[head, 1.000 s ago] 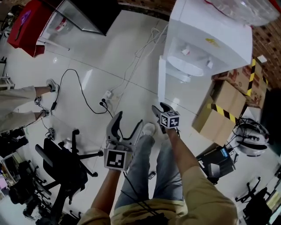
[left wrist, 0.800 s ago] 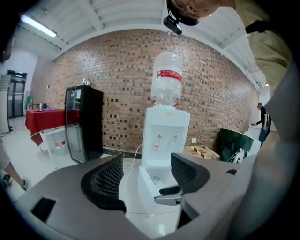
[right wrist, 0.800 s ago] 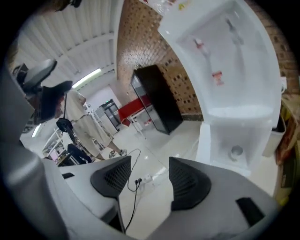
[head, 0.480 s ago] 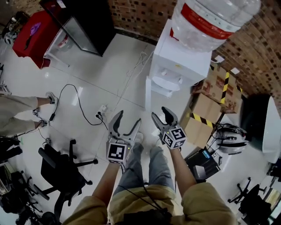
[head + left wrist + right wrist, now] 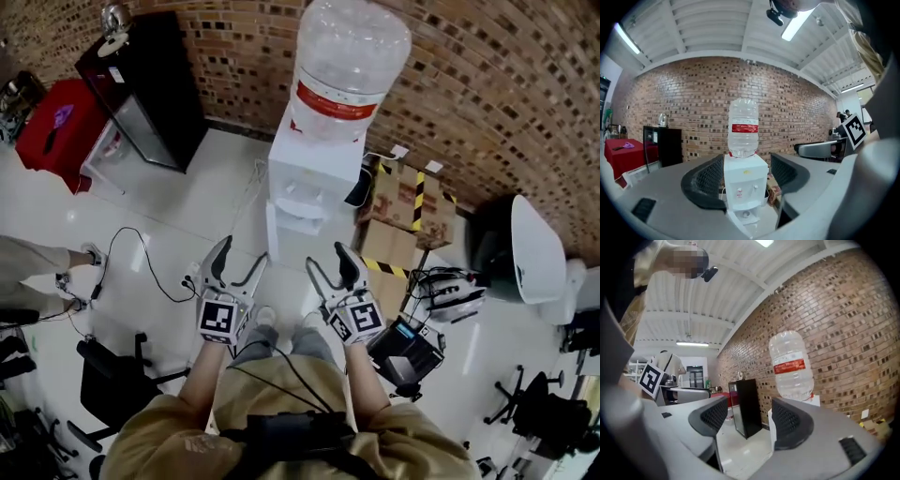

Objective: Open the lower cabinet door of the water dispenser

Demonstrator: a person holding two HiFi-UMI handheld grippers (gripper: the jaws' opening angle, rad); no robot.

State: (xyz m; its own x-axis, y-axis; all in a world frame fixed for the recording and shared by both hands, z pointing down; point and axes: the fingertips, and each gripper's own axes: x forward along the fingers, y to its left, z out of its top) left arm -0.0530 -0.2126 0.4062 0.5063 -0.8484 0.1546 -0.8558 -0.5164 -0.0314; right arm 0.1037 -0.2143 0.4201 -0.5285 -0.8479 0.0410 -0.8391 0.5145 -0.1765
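**Head view.** The white water dispenser (image 5: 305, 178), topped by a clear bottle with a red label (image 5: 345, 66), stands at upper centre against the brick wall (image 5: 487, 84). Its white lower cabinet door (image 5: 273, 232) appears already swung outward at the cabinet's left. The left gripper (image 5: 241, 259) and right gripper (image 5: 330, 266) hang at centre frame, well apart from the dispenser, both released and empty. Any further widening is judged best done from low down, with one jaw behind the door's free edge, following the hinge arc. Taped cardboard boxes (image 5: 403, 202) crowd the dispenser's right. The white floor (image 5: 216, 178) at left lies open, save for a black cable (image 5: 134, 230) and a black office chair (image 5: 117, 375) at lower left.

**Left gripper view.** The jaws are parted and grip nothing. The dispenser shows far off between them at centre frame.

**Right gripper view.** The jaws have just been opening, with nothing between them. The bottle stands right of centre and a tall black cabinet (image 5: 746, 406) at centre.
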